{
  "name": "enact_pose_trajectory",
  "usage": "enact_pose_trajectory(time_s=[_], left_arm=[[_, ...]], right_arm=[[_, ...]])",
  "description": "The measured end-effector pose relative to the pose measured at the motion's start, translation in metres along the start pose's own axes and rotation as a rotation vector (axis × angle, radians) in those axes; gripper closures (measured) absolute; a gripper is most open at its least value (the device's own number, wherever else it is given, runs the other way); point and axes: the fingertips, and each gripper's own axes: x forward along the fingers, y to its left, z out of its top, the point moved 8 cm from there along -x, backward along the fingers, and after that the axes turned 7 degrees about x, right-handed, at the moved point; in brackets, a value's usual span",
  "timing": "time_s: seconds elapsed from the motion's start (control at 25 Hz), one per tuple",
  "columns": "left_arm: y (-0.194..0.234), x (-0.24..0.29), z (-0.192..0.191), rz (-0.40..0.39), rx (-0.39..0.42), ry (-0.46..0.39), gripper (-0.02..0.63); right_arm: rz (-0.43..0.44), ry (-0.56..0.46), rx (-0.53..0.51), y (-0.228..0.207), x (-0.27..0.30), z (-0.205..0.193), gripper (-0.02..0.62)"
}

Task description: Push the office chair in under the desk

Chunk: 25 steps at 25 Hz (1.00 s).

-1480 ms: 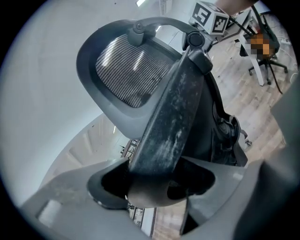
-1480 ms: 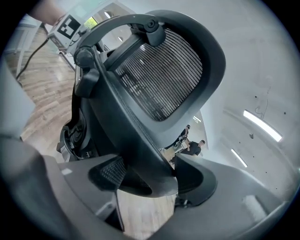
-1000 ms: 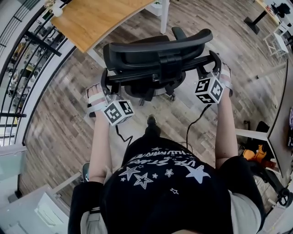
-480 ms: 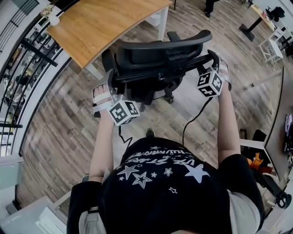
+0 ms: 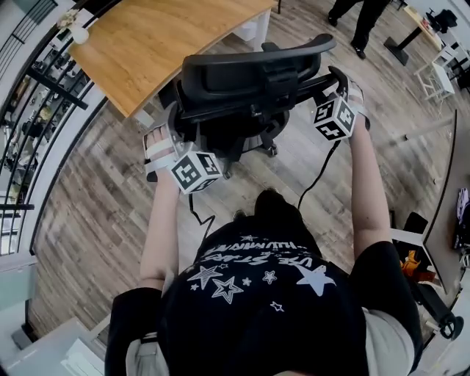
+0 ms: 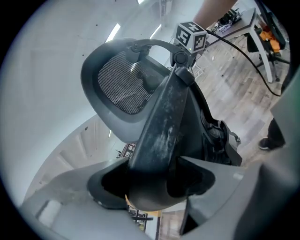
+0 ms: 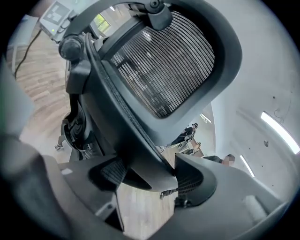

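Note:
The black office chair point(image 5: 250, 73) stands in front of the wooden desk point(image 5: 161, 37), its seat at the desk's edge. My left gripper point(image 5: 172, 131) is shut on the left edge of the chair's back frame, and my right gripper point(image 5: 335, 79) is shut on the right edge. In the left gripper view the dark frame bar point(image 6: 161, 126) fills the gap of the left gripper point(image 6: 152, 180), below the mesh headrest point(image 6: 122, 86). In the right gripper view the frame edge point(image 7: 136, 140) sits clamped in the right gripper point(image 7: 150, 176).
A black railing point(image 5: 37, 110) runs along the left over a drop. A person's legs point(image 5: 363, 22) stand at the top right near a white stool point(image 5: 440, 77). A black cable point(image 5: 312, 187) trails on the wooden floor. Another table point(image 5: 452, 191) lies right.
The chair and both grippers have moved up the head view toward the desk. The person has stepped after it. Both grips on the back frame are unchanged.

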Motion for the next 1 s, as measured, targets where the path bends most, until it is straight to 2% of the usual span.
enact_pose_trajectory(time_s=[0.24, 0.64, 0.84, 1.0], left_arm=[[0.01, 0.033, 0.017, -0.019, -0.072, 0.042, 0.296], [0.013, 0.065, 0.037, 0.012, -0.087, 0.169, 0.296], [0.011, 0.073, 0.041, 0.044, -0.062, 0.222, 0.296], [0.015, 0.095, 0.052, 0.049, -0.086, 0.251, 0.296]], right_arm=[[0.03, -0.058, -0.025, -0.026, 0.054, 0.005, 0.282], [0.093, -0.165, -0.071, -0.055, 0.118, 0.017, 0.281], [0.121, -0.219, -0.095, -0.063, 0.139, 0.023, 0.281], [0.161, -0.253, -0.113, -0.078, 0.171, 0.027, 0.282]])
